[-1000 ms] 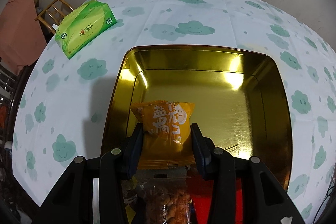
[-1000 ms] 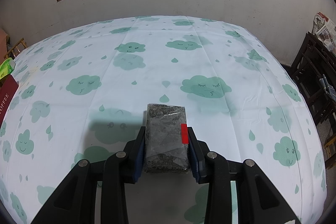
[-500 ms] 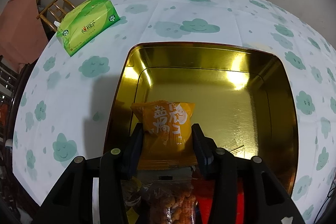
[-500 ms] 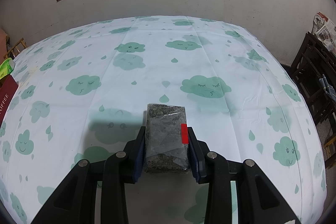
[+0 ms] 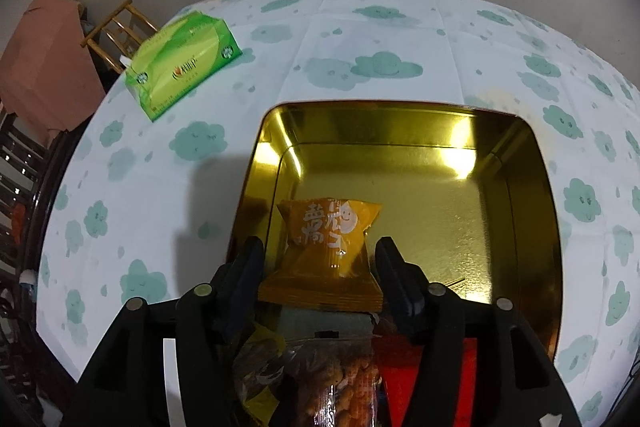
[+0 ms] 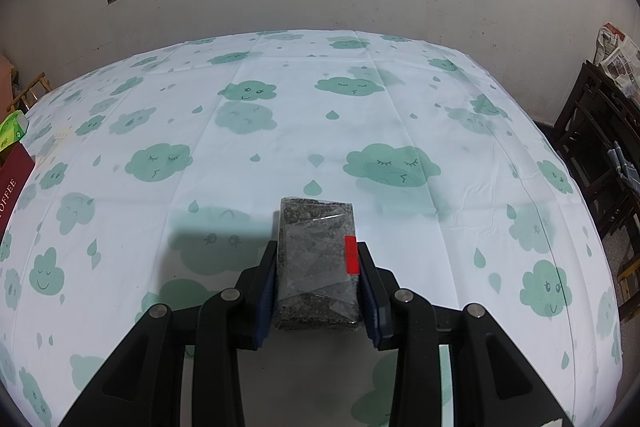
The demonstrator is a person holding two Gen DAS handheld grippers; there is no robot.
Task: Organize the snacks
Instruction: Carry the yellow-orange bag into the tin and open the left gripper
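An orange snack packet [image 5: 328, 231] with white characters lies in the near left part of a shiny gold tray [image 5: 520, 187]. My left gripper [image 5: 318, 255] straddles it and its jaws are opening, with small gaps showing between the pads and the packet's sides. Below the fingers lie a clear bag of brown snacks [image 5: 340, 383] and a red packet [image 5: 404, 387]. My right gripper [image 6: 317, 255] is shut on a clear packet of dark grainy snack [image 6: 316, 251] with a red tab, held just above the cloud-print tablecloth [image 6: 280, 131].
A green tissue pack [image 5: 180, 67] lies at the table's far left, with a wooden chair [image 5: 116, 27] behind it. In the right wrist view a dark red box [image 6: 12, 183] sits at the left edge and dark wooden chairs [image 6: 600, 155] stand to the right.
The left gripper's fingers have spread apart and let go of the orange packet, which now rests in the tray. The right gripper and its packet have not moved.
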